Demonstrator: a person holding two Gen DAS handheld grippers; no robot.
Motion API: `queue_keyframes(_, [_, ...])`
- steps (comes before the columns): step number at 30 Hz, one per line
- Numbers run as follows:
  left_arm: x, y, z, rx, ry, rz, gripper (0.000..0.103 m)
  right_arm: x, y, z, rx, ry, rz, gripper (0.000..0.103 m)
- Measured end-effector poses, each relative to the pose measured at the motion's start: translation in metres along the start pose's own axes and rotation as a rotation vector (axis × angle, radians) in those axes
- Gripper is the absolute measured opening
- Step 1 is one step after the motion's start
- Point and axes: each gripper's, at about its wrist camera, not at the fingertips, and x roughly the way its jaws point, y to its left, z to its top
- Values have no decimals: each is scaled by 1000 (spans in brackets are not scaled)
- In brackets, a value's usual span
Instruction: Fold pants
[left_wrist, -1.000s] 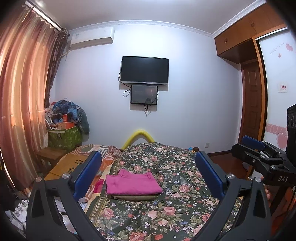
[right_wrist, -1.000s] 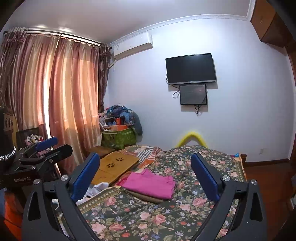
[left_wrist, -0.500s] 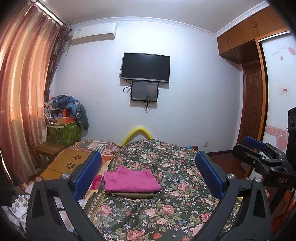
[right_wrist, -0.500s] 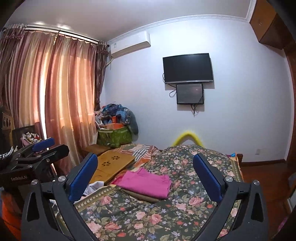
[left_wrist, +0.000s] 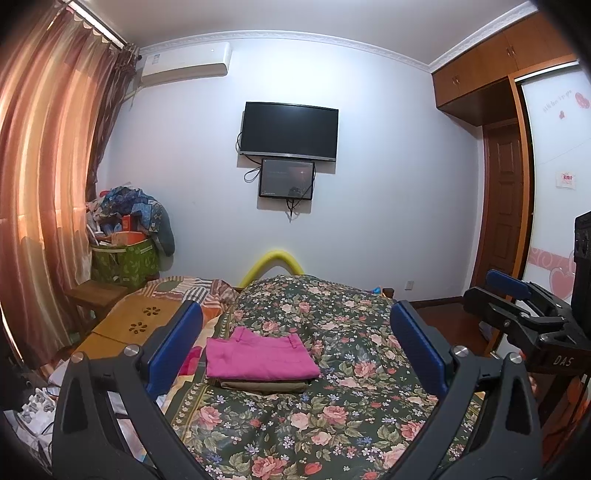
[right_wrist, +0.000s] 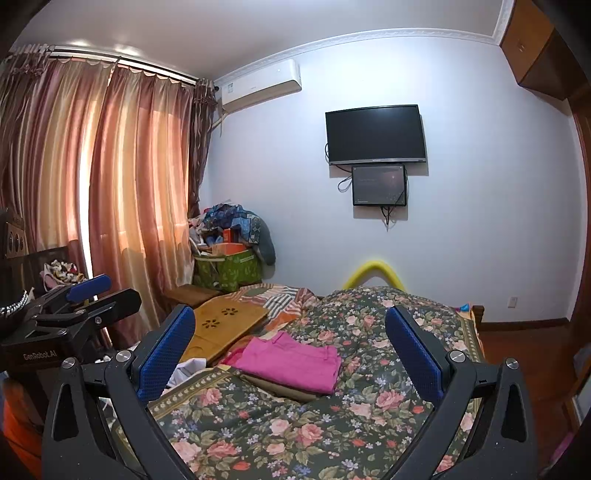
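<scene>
Pink pants lie folded into a flat rectangle, waistband w/ belt loops at far edge, stacked on a folded olive-tan garment. Stack sits on the floral bedspread (dark green, pink roses, woven-looking border), left of bed centre, well ahead of both tools.

Your left gripper is spread wide, nothing between the blue textured pads, held above the near bed. Your right gripper likewise spread wide, empty; seen from the left cam at far right, its body reads "DAS". From the right cam, the left tool's body reads "GenRobot.AI".

Left of the pants: wooden lap table w/ flower-shaped cutouts. Far wall: black TV, smaller dark screen under it, cables dangling. White AC unit upper left, label unreadable. Pink-orange curtains at left.
</scene>
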Motion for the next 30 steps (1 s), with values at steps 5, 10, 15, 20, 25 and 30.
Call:
queue_keyframes(5, [0,-2,-1,7,-1,-4,103,0,-1,0,2,0,-1,102])
queue_keyframes(10, [0,-2,-1,12,3,-10,103,-2,-1,0,6,0,-4,102])
queue_keyframes(15, [0,-1,-2,7,5,-16,103,-1,0,0,11,3,-6,102])
queue_keyframes(20, [2,0,-2,1,10,-18,103,-1,0,0,10,3,-6,102])
queue_keyframes(25, [3,-1,-3,-1,14,-22,103,-1,0,0,10,4,-4,102])
queue_keyframes(30, [3,-2,-4,3,14,-23,103,1,0,-1,8,8,-5,102])
